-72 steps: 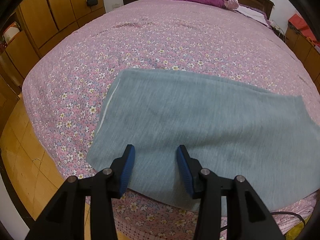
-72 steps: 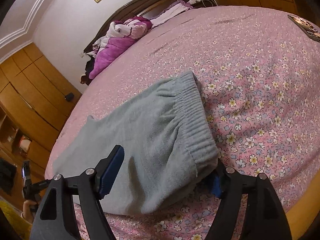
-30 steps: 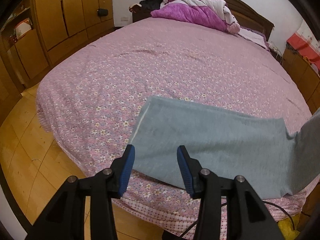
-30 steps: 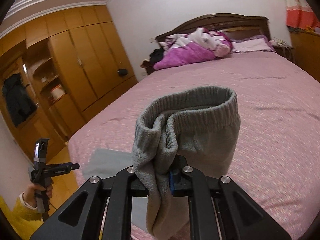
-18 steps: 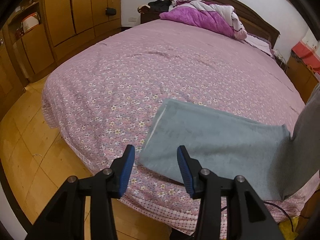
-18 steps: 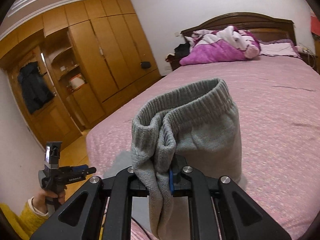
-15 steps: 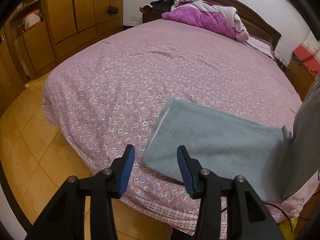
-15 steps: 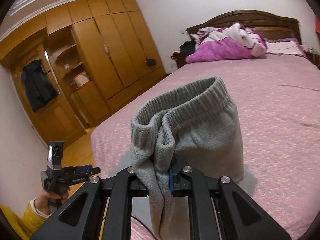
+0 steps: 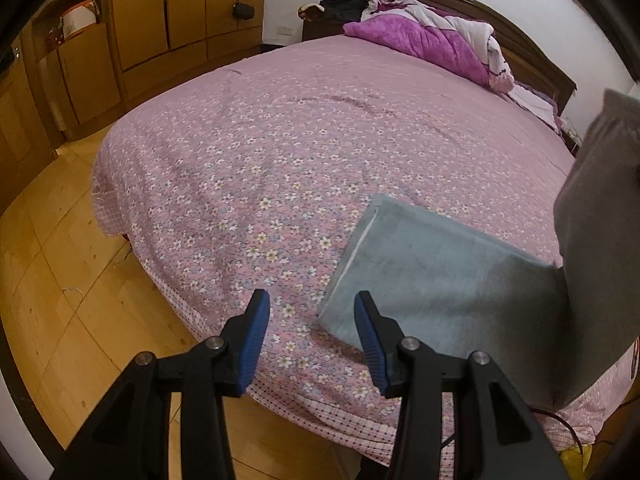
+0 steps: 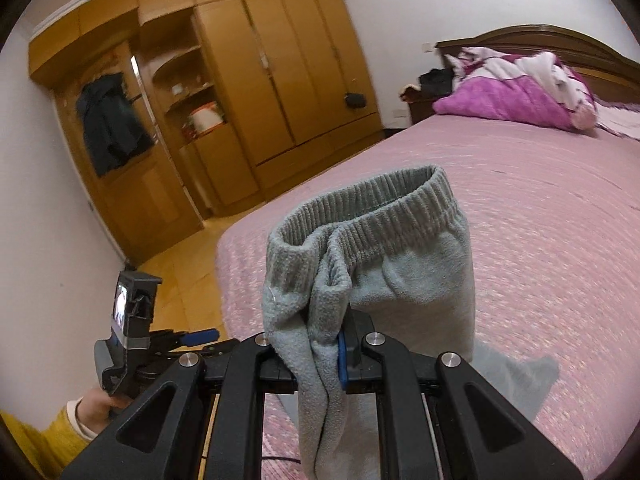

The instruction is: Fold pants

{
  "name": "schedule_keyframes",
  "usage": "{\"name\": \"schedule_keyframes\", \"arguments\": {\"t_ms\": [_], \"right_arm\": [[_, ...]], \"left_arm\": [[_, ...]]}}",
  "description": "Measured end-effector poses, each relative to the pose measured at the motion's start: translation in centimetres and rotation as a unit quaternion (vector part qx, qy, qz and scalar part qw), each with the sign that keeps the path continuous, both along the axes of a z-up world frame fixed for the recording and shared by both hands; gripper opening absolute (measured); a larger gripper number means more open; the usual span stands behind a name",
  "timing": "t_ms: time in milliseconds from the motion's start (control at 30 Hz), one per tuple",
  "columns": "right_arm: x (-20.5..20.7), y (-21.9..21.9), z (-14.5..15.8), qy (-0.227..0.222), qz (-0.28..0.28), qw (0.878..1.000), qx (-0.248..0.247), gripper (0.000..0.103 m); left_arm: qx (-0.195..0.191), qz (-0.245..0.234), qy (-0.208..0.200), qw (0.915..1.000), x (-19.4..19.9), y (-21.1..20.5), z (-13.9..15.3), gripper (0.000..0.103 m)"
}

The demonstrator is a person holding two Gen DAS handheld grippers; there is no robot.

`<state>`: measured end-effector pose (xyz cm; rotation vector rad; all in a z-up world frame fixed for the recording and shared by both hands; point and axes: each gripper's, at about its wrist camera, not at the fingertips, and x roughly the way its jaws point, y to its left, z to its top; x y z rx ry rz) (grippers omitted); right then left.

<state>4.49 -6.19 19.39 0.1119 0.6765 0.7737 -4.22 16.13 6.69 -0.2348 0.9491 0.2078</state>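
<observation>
Grey fleece pants [image 9: 440, 276] lie with their leg end flat on the pink flowered bed [image 9: 280, 152]. The waist end [image 9: 596, 240] is lifted at the right of the left wrist view. My right gripper [image 10: 320, 344] is shut on the pants' ribbed waistband [image 10: 372, 208], holding it up above the bed. My left gripper [image 9: 311, 336] is open and empty, above the bed's near edge, just left of the leg hem [image 9: 352, 256]. It also shows in the right wrist view [image 10: 160, 344], held by a hand in a yellow sleeve.
A purple quilt [image 9: 424, 44] is piled by the dark headboard [image 9: 520, 48]. Wooden wardrobes [image 10: 260, 92] line the left wall, with a dark coat [image 10: 112, 120] hanging. Wood floor [image 9: 60, 260] lies left of the bed. A cable [image 9: 560, 424] hangs at the bed's near edge.
My right gripper closed on the waistband and lifted it, carrying it left over the legs. My left gripper stayed open and drew back and left, off the pants.
</observation>
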Motion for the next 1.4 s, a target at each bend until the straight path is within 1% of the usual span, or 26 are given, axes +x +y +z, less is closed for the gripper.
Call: {"name": "schedule_keyframes", "arguments": {"t_ms": [167, 300, 433, 567, 700, 767, 800, 833, 900, 967, 1033, 1133, 1200, 1333, 1400], "right_arm": [[0.4, 4.3, -0.6, 0.004, 0.042, 0.999, -0.021, 0.006], [0.6, 7.5, -2.1, 0.014, 0.074, 0.996, -0.040, 0.006], [1.5, 10.7, -5.4, 0.038, 0.091, 0.993, -0.070, 0.006], [2.0, 13.3, -8.5, 0.061, 0.107, 0.989, -0.087, 0.006], [2.4, 14.8, -10.5, 0.078, 0.114, 0.986, -0.096, 0.008], [3.0, 15.2, -11.5, 0.102, 0.115, 0.984, -0.093, 0.011], [3.3, 15.2, -12.0, 0.121, 0.117, 0.982, -0.090, 0.018], [3.6, 15.2, -12.2, 0.133, 0.119, 0.980, -0.085, 0.024], [3.7, 14.6, -12.4, 0.148, 0.123, 0.979, -0.066, 0.031], [3.6, 13.5, -12.0, 0.146, 0.122, 0.980, -0.057, 0.036], [3.5, 12.6, -11.6, 0.144, 0.120, 0.981, -0.052, 0.043], [3.5, 10.6, -10.5, 0.139, 0.113, 0.983, -0.035, 0.048], [3.6, 9.0, -10.0, 0.133, 0.104, 0.985, -0.028, 0.049], [4.1, 5.5, -9.7, 0.114, 0.065, 0.990, -0.049, 0.049], [4.7, 3.1, -10.0, 0.113, 0.033, 0.991, -0.063, 0.049]], "left_arm": [[-0.008, 0.009, 0.001, 0.9999, -0.1, 1.0, -0.6, 0.046], [-0.018, 0.016, 0.005, 0.9997, -0.1, 1.9, -1.5, 0.046], [-0.026, 0.025, 0.010, 0.9993, -0.2, 2.8, -2.5, 0.046], [-0.032, 0.032, 0.016, 0.9988, -0.3, 3.4, -3.3, 0.046], [-0.033, 0.035, 0.019, 0.9987, -0.4, 3.8, -3.7, 0.046], [-0.035, 0.036, 0.019, 0.9986, -0.4, 3.9, -3.8, 0.046], [-0.036, 0.037, 0.019, 0.9985, -0.5, 4.0, -3.8, 0.046], [-0.037, 0.037, 0.019, 0.9985, -0.5, 4.0, -3.8, 0.046], [-0.037, 0.039, 0.017, 0.9984, -0.5, 4.1, -3.8, 0.046], [-0.036, 0.040, 0.016, 0.9984, -0.7, 4.0, -3.6, 0.046], [-0.036, 0.039, 0.010, 0.9985, -0.8, 3.9, -3.1, 0.046], [-0.033, 0.035, 0.001, 0.9989, -0.9, 3.4, -2.3, 0.046], [-0.030, 0.027, -0.007, 0.9992, -0.8, 2.9, -1.6, 0.046], [-0.024, 0.000, -0.016, 0.9996, 0.3, 1.6, -1.0, 0.046], [-0.024, -0.016, -0.019, 0.9994, 1.2, 1.1, -0.9, 0.046]]}}
